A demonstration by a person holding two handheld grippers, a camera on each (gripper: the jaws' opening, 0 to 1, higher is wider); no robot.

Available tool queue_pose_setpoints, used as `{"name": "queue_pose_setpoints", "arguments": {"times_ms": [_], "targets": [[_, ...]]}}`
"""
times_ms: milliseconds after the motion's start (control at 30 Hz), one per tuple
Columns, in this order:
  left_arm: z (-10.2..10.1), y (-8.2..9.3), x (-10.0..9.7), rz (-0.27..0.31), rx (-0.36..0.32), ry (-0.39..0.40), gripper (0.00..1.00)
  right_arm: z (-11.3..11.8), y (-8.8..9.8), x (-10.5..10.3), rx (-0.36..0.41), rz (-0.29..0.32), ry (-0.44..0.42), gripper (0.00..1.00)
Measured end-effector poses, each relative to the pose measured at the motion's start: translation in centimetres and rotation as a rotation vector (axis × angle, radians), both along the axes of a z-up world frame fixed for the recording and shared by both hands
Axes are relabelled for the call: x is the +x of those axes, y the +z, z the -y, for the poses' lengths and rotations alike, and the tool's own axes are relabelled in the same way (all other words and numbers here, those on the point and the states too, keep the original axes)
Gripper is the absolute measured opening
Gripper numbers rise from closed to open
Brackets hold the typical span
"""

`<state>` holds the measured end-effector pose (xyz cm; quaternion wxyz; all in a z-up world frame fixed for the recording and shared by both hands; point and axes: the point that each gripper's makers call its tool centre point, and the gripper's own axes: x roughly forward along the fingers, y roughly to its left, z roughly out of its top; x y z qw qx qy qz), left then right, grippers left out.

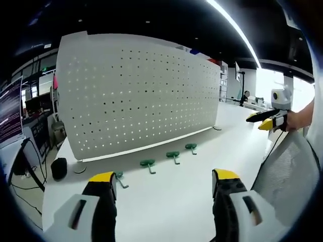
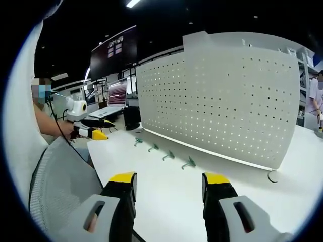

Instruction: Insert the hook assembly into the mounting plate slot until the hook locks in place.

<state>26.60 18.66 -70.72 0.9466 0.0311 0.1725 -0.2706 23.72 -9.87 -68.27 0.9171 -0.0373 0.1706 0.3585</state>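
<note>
A dim office with a ceiling light strip (image 1: 237,30) and monitors (image 2: 117,93) surrounds a white table (image 1: 171,201), on which a tall white pegboard panel (image 1: 136,96) stands upright as the mounting plate, its long side running across the table. Four green hook assemblies (image 1: 148,164) lie flat in a row along the panel's foot, just in front of it and apart from one another, their stems pointing away from the panel. The left gripper (image 1: 164,184) and the right gripper (image 2: 169,184) hover over bare table with jaws spread and nothing between them.
</note>
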Motion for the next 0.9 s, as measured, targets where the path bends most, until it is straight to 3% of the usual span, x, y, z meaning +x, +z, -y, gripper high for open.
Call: {"name": "queue_pose_setpoints", "arguments": {"times_ms": [233, 367, 433, 500, 567, 900], "targets": [[-0.5, -0.1, 0.9, -0.002, 0.038, -0.024, 0.80, 0.0, -0.2, -0.1, -0.003, -0.007, 0.003, 0.49], [-1.1, -0.5, 1.7, 0.000, 0.096, -0.056, 0.79, -0.1, -0.2, -0.1, -0.002, -0.010, 0.004, 0.49], [-1.7, -0.9, 2.2, 0.009, 0.191, -0.091, 0.78, 0.0, -0.2, -0.1, -0.005, -0.009, 0.002, 0.49], [-1.7, -1.0, 2.5, 0.008, 0.192, -0.111, 0.76, 0.0, -0.3, -0.1, -0.004, -0.013, 0.000, 0.49], [-2.0, -1.3, 3.0, 0.011, 0.242, -0.147, 0.76, -0.1, -0.3, -0.1, -0.005, -0.014, 0.002, 0.49], [-3.1, -2.0, 4.7, -0.011, 0.302, -0.215, 0.75, 0.0, -0.6, -0.1, -0.007, -0.029, -0.001, 0.49]]}}
